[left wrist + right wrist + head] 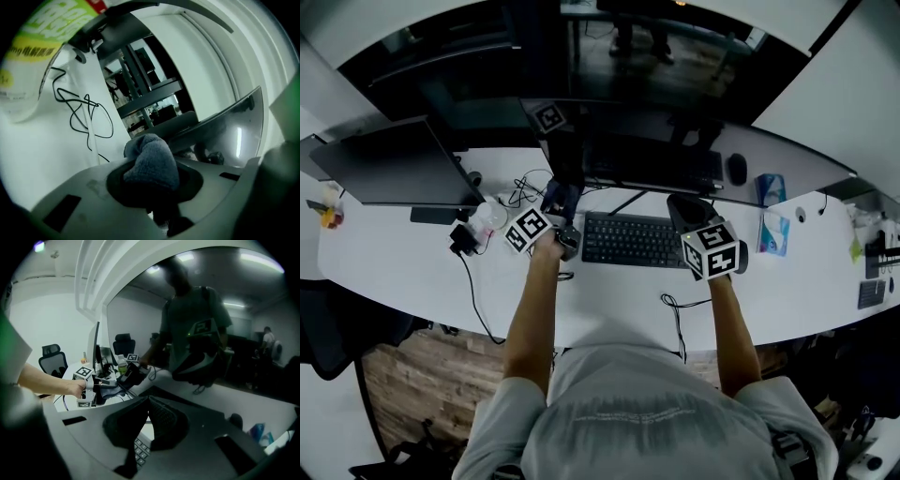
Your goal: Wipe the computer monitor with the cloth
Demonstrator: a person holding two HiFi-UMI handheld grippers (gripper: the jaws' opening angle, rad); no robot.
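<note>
A wide, dark, curved monitor [656, 112] stands at the back of the white desk [609, 300]. My left gripper [565, 214] sits by the screen's lower left part, shut on a blue-grey cloth [558, 197]. In the left gripper view the bunched cloth [152, 161] fills the gap between the jaws, with the monitor's edge [229, 131] just beyond on the right. My right gripper [678, 201] hovers over the keyboard's right end, close to the screen's lower edge. Its jaws [146, 401] are shut with nothing between them. The right gripper view shows the left gripper [129, 375] and the screen [201, 333].
A black keyboard [633, 241] lies under the monitor between the grippers. A second dark screen [394, 164] stands at the left. A plastic bottle [487, 217], loose cables [525, 187] and a charger [461, 239] lie beside my left gripper. A mouse [737, 169] and blue packets [773, 232] lie to the right.
</note>
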